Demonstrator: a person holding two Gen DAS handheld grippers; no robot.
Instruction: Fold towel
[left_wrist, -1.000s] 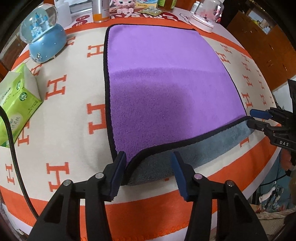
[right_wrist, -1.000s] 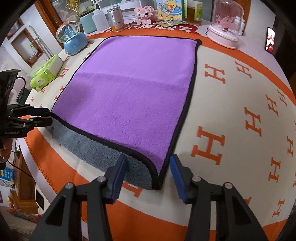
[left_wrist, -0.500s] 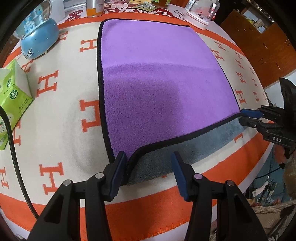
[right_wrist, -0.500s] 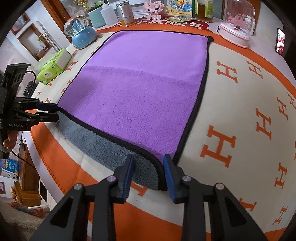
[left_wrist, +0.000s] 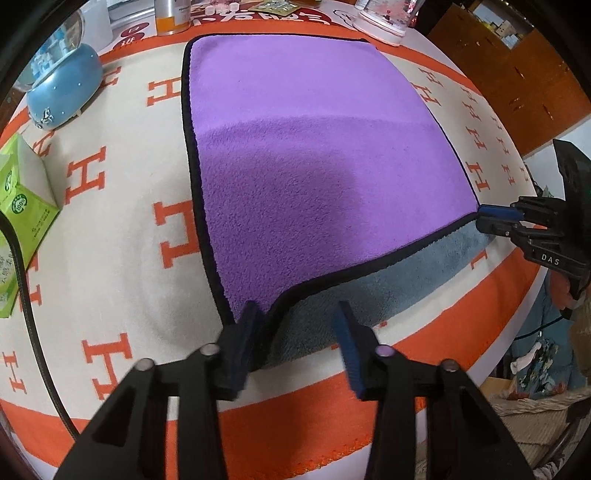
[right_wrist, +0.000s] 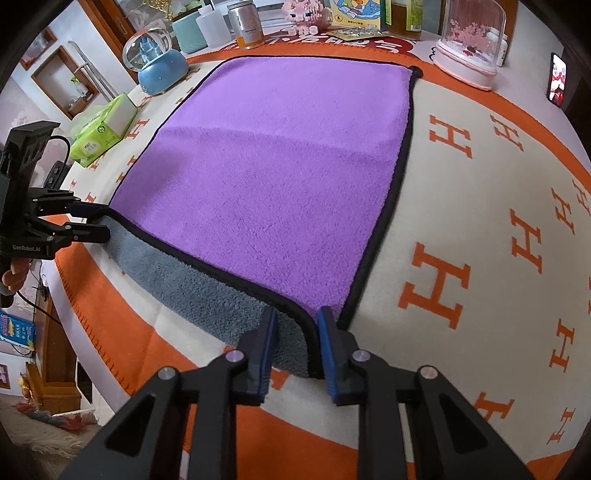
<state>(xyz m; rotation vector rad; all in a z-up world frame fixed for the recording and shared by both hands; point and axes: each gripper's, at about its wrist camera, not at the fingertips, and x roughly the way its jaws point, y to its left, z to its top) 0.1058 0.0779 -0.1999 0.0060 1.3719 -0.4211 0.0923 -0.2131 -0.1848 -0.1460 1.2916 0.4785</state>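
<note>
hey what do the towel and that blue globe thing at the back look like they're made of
Towel: soft, matte plush, likely microfiber. The purple face and grey underside show fuzzy pile, and the edge is bound in black stitching.
Snow globe: clear, glossy dome, glass or plastic, with bright reflections. Its blue base is smooth and shiny, possibly glazed ceramic or plastic.

The purple towel lies flat on an orange-and-cream blanket, its near edge turned to show grey underside, while the left gripper straddles the near left corner with jaws apart and the right gripper meets the near right corner.
</note>
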